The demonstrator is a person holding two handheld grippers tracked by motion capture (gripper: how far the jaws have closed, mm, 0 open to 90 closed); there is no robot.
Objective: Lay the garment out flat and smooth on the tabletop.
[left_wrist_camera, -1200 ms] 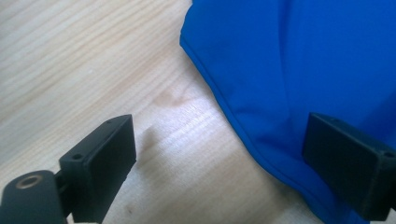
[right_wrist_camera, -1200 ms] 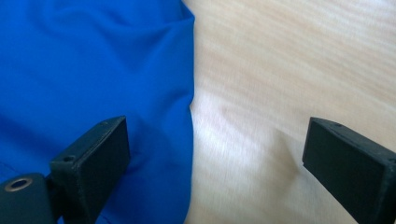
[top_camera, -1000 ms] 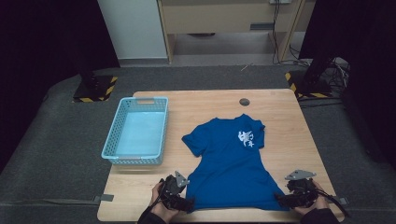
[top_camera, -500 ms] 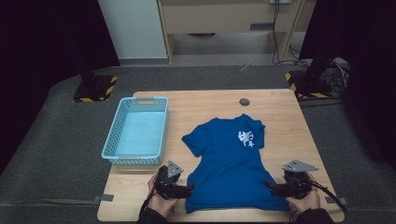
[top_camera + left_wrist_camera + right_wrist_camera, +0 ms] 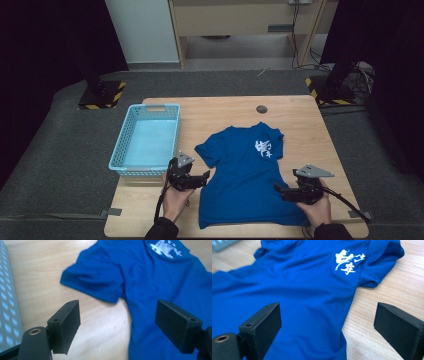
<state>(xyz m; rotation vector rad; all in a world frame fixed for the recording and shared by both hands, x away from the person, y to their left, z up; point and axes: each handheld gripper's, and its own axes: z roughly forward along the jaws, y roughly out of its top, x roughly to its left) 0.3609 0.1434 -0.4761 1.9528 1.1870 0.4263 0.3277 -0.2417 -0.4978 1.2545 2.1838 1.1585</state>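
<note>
Now the blue T-shirt (image 5: 247,177) lay flat, print side up, on the counter (image 5: 300,120), just right of the light blue basket (image 5: 145,140), which we used as our landmark. Compared with a second earlier, both grippers had shifted: the left gripper (image 5: 202,179) had come up from the shirt's lower left hem toward the near right corner of the basket, and the right gripper (image 5: 277,190) had moved along the shirt's right edge, well away from the basket. We noted the left gripper's jaws had just been closing a little, though the left gripper view showed them wide apart with nothing between them, only bare counter and the sleeve (image 5: 93,283) beyond. The right gripper's jaws stood apart too, over the shirt's side edge, clamped on nothing. We judged this meant the hem was let go and the hands were lining up for a fresh grab higher on the shirt, probably for a fold; the shirt itself looked barely moved.

Pose: the left hand (image 5: 175,197) came in from the bottom, just below the basket's near edge, gripper pointing right toward the sleeve. The right hand (image 5: 317,207) sat far right of the basket, gripper pointing left at the shirt, held roughly level, cable trailing off right.
</note>
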